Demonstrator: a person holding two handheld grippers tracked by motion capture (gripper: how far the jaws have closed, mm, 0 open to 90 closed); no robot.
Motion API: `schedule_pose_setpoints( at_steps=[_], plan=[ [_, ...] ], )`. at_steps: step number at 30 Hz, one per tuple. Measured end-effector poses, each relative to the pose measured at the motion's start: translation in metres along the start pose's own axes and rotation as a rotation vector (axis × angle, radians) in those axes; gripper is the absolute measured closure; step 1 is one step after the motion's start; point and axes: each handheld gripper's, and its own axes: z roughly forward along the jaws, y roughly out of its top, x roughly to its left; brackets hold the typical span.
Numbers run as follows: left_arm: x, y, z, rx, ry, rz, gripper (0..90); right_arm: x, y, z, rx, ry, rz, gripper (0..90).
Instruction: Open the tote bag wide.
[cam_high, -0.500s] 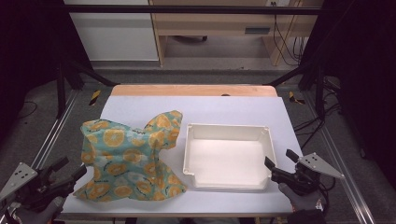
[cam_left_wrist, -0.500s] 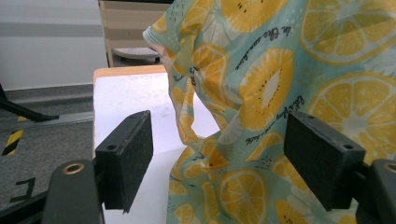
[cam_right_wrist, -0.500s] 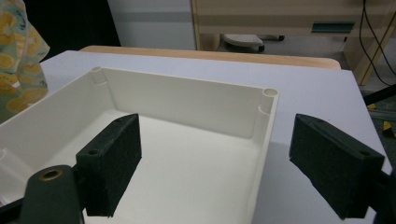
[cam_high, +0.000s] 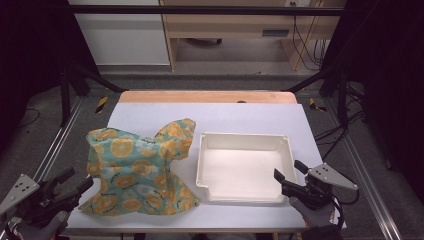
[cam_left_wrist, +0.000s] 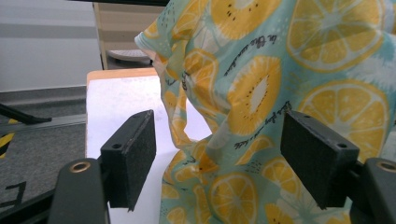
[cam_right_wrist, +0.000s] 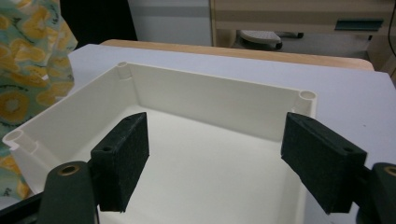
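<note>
High view first: the lemon-print cloth (cam_high: 137, 170) lies crumpled on the left half of the white counter (cam_high: 150, 117), bunched into raised folds rather than spread flat, with one peak rising toward the counter's middle. That heaped shape gives plenty of loose edges, which is probably why the left tool (cam_high: 75, 186) sits low at the near left corner, just beside the cloth's near edge and aimed into it. From the left gripper view the cloth (cam_left_wrist: 261, 93) stands right ahead of the two black jaws, which are spread wide with nothing pressed between them; fabric hangs beyond them, not in their grip.

Just right of the cloth, almost touching its folds, sits the empty white tray (cam_high: 245, 167), open side up and square to the counter's edge. It looks placed there as the receiving container, near enough that the cloth need only travel a little way sideways. The right tool (cam_high: 288, 172) hovers at the tray's near right corner, also released, its jaws apart; the right gripper view looks over the tray's rim (cam_right_wrist: 210, 84) into the bare interior, with a strip of cloth (cam_right_wrist: 28, 70) at the left. Positioned so, it could steady the tray or help gather fabric.
</note>
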Motion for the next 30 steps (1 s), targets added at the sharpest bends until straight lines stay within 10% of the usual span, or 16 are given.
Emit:
schedule_pose_setpoints(
  at_steps=[30],
  plan=[
    [-0.011, 0.013, -0.005, -0.028, -0.021, 0.004, 38.5, 0.046, 0.026, 0.017, -0.023, 0.131, -0.056, 32.5]
  ],
)
